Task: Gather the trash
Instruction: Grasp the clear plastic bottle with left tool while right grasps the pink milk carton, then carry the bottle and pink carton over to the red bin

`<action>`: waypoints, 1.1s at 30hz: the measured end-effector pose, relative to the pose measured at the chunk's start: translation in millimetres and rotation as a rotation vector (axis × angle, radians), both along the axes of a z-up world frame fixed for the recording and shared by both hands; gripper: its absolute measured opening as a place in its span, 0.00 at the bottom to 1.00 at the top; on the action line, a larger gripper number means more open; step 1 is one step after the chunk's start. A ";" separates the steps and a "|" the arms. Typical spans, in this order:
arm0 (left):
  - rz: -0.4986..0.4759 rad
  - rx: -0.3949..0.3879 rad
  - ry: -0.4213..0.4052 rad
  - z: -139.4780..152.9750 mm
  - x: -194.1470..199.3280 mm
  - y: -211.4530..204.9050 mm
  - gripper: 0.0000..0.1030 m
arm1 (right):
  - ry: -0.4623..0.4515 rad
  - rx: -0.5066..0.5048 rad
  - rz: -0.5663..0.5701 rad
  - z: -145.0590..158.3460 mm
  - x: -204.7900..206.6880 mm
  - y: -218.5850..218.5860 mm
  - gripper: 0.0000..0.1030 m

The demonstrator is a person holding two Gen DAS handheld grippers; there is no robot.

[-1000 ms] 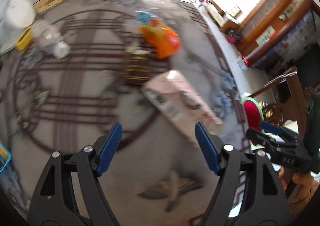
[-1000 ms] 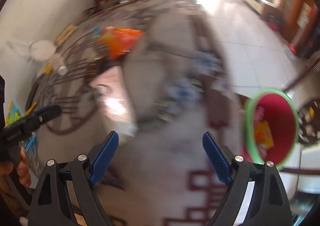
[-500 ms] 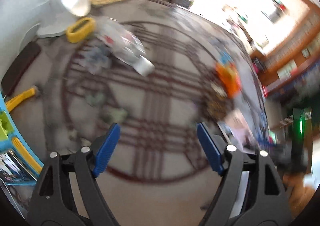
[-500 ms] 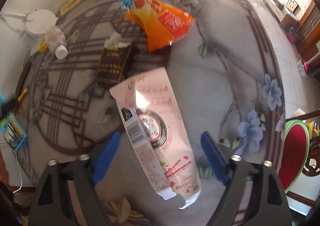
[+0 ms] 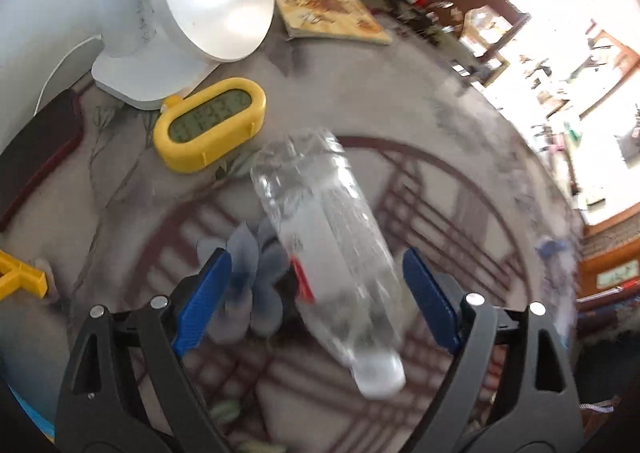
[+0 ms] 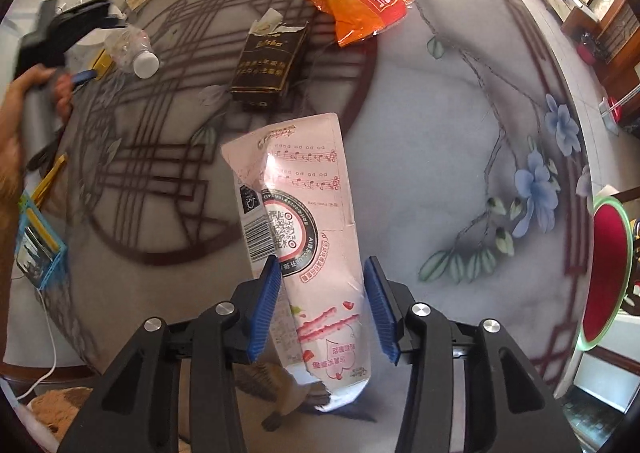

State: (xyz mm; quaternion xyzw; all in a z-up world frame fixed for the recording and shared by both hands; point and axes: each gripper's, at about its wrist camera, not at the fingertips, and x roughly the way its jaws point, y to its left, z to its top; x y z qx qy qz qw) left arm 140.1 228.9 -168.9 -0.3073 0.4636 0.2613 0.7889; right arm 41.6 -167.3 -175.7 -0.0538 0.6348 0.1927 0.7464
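A clear plastic bottle (image 5: 324, 237) lies on the patterned table, its white cap (image 5: 380, 377) pointing toward the camera. My left gripper (image 5: 316, 273) hangs over it with a finger on each side. Its jaws are opening and the pads do not touch the bottle. A flattened pink carton (image 6: 304, 213) lies under my right gripper (image 6: 322, 293). Those jaws are closing, with the carton's lower part between the blue pads (image 6: 266, 293), which stand close to its edges. An orange snack bag (image 6: 352, 1) and a dark brown box (image 6: 268, 65) lie farther back.
A white fan (image 5: 192, 9), a yellow digital clock (image 5: 208, 125) and a booklet (image 5: 328, 9) stand behind the bottle. A red bin with a green rim (image 6: 608, 265) sits past the table's right edge. A blue tray (image 6: 36, 245) lies at the left edge.
The left gripper swept across the table from the pink carton to the bottle, which now lies between its jaws. The right gripper came down over the pink carton and its jaws narrowed.
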 end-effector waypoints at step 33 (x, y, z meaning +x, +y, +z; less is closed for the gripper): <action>-0.564 -0.040 0.037 1.5 -113.8 -146.1 0.54 | 0.064 -0.005 0.068 -27.5 9.1 32.4 0.63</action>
